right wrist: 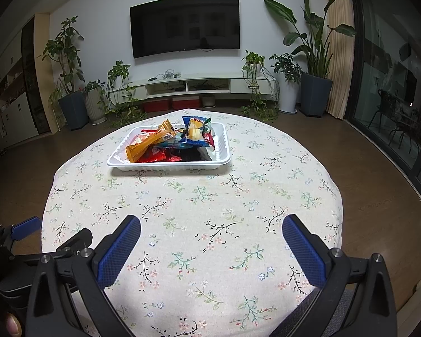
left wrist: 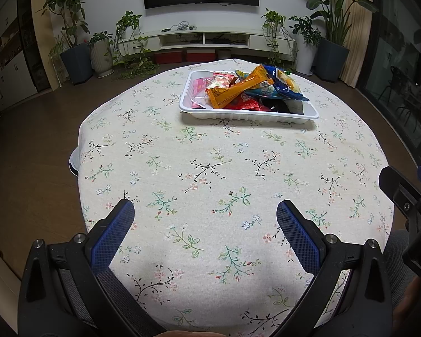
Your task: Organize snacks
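Observation:
A white plastic tray (left wrist: 249, 114) sits on the far part of the round table, also in the right wrist view (right wrist: 168, 165). It holds a pile of snack packets: a long orange packet (left wrist: 238, 91) (right wrist: 147, 144) lies on top, a blue packet with yellow contents (left wrist: 286, 84) (right wrist: 195, 132) beside it, red packets (left wrist: 242, 103) (right wrist: 154, 156) and a black one (left wrist: 278, 106) beneath. My left gripper (left wrist: 206, 210) is open and empty above the near table. My right gripper (right wrist: 212, 226) is open and empty, well short of the tray.
The table has a floral cloth (left wrist: 210, 174). The right gripper's body (left wrist: 407, 205) shows at the left view's right edge. The left gripper's body (right wrist: 28, 230) shows at the right view's left edge. Potted plants (right wrist: 70, 84), a TV (right wrist: 185, 25) and a glass door (right wrist: 393, 98) surround the room.

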A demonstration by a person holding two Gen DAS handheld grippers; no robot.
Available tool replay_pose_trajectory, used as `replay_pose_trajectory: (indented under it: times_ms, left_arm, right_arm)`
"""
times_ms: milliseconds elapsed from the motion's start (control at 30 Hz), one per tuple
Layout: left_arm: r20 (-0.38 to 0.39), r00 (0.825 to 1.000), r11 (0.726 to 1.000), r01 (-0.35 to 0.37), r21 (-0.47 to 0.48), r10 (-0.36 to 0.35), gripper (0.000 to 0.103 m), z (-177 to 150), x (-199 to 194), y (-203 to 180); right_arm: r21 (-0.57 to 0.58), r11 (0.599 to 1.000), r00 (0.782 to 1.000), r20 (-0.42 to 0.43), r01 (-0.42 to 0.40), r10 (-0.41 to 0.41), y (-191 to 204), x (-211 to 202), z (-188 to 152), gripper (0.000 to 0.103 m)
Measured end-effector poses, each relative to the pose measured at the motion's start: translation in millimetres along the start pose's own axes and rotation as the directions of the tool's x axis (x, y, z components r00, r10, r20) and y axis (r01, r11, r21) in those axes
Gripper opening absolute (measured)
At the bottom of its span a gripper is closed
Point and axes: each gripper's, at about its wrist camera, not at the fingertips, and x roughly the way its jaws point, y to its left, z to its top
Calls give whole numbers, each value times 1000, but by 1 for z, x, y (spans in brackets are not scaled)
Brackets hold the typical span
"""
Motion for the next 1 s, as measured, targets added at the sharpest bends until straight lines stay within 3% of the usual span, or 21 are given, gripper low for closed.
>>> replay_pose_trajectory:
  times_ms: [567,1000]
  left_arm:
    - [-8,1000,1000,-3,-2,3,103,-2,2,1]
    - [4,999,999,-51,1,51,103,-2,2,5]
  right_arm:
    - [1,1000,1000,-14,0,0,-4,0,-9,103]
    - [10,1000,999,-48,-7,8,-7,2,-9,103]
